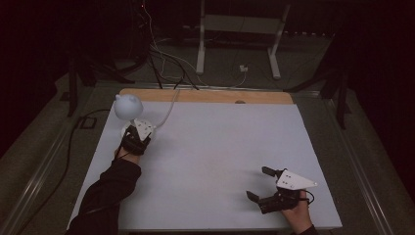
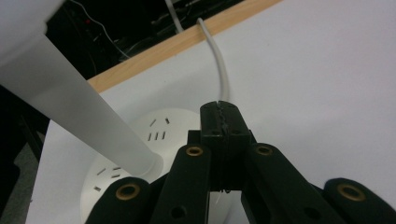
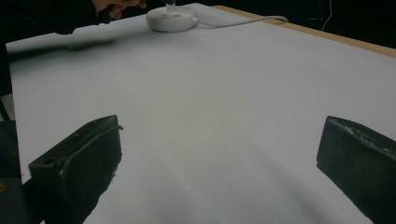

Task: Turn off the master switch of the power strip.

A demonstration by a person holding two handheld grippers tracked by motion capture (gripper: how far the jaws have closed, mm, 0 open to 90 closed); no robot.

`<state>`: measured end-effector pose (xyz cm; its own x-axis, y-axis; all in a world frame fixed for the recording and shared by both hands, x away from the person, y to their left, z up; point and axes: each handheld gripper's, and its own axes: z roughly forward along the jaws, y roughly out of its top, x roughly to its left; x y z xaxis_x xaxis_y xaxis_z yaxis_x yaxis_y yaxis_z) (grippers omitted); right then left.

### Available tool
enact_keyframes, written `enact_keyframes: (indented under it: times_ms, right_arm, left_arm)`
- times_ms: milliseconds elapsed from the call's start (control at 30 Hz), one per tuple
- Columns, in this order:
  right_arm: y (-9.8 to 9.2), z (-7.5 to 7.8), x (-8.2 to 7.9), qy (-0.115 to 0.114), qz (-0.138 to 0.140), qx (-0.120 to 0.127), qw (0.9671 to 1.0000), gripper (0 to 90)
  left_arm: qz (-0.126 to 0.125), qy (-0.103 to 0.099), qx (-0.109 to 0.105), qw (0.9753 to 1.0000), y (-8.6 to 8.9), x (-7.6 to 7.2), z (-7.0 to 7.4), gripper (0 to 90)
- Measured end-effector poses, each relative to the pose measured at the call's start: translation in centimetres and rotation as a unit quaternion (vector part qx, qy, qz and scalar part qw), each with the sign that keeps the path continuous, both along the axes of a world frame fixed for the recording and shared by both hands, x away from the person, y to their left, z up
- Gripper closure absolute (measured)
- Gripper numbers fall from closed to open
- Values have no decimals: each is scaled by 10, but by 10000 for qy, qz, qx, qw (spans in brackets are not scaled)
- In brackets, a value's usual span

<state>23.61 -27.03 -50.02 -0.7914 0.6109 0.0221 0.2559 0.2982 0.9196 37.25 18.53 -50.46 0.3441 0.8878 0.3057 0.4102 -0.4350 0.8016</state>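
Observation:
A white desk lamp stands at the table's far left, its rounded head (image 1: 128, 106) above a round base (image 1: 126, 131). My left gripper (image 1: 133, 131) is at that base, jaws shut with nothing between them. In the left gripper view the shut tips (image 2: 220, 116) sit over the rim of the slotted base (image 2: 140, 135), beside the slanting white stem (image 2: 79, 116) and in line with the lamp's cable (image 2: 219, 70). Whether the tips touch the base I cannot tell. My right gripper (image 1: 259, 183) rests near the front right, wide open over bare white surface (image 3: 219, 149). Far ahead of it lies the lamp base (image 3: 171, 18).
The white table top (image 1: 220, 142) ends in a wooden strip (image 1: 205, 96) at the far side. The lamp's cable (image 1: 169, 110) runs off over that edge. Behind the table are a white stand's legs (image 1: 200, 49) and loose floor cables (image 1: 161, 58). The room is dark.

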Motion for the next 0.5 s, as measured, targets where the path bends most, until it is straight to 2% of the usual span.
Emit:
enact_keyframes:
  times_ms: [233, 300, 500]
  right_arm:
    - [0, 0, 0, 10, -4, 9, 10000, 0]
    - [0, 0, 0, 18, -9, 11, 10000, 0]
    - [0, 0, 0, -1, 2, -20, 10000, 0]
  left_arm:
    - [169, 47, 166, 9997, 1, 6, -6, 900]
    - [240, 41, 309, 9992, 0, 7, -7, 900]
    - [264, 119, 442, 9986, 1, 10, -13, 900]
